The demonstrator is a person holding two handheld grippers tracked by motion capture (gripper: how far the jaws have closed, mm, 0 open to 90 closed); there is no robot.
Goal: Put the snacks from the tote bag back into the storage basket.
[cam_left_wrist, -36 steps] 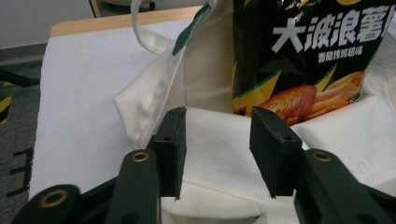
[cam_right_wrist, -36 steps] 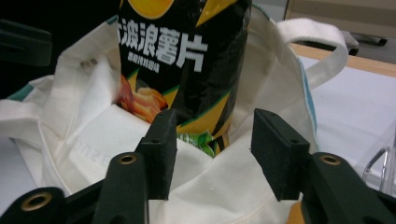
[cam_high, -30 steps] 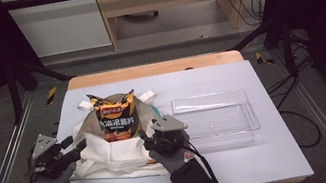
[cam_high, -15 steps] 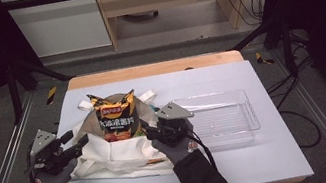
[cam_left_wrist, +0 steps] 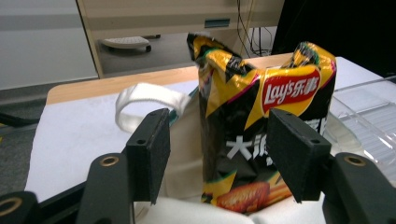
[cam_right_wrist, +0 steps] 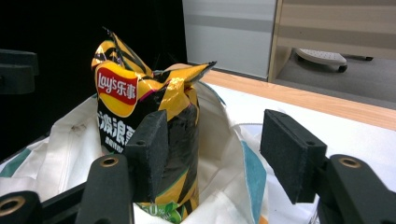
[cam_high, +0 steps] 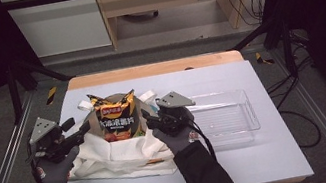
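Observation:
A yellow-and-black chip bag (cam_high: 116, 120) stands upright inside a white cloth tote bag (cam_high: 116, 155) on the table. The tote's cloth lies slumped around its base, and two handles (cam_high: 84, 105) stick out behind. My left gripper (cam_high: 84, 130) hovers at the bag's left side, its jaws just opened wider. In the left gripper view the chip bag (cam_left_wrist: 261, 116) shows beyond the gripper (cam_left_wrist: 217, 154), with nothing pressed by the pads. My right gripper (cam_high: 148, 119) is open at the bag's right side. In the right gripper view the chip bag (cam_right_wrist: 135, 107) stands past the gripper (cam_right_wrist: 212, 154).
A clear plastic tray (cam_high: 252, 121) lies on the table just right of the right gripper. The white tabletop (cam_high: 245, 168) has a wooden strip along its far edge. A dark frame and cables surround the table.
Both grippers have lifted a little beside the chip bag. The right one has shifted slightly toward the far side. The tote's cloth sits lower around the chip bag.

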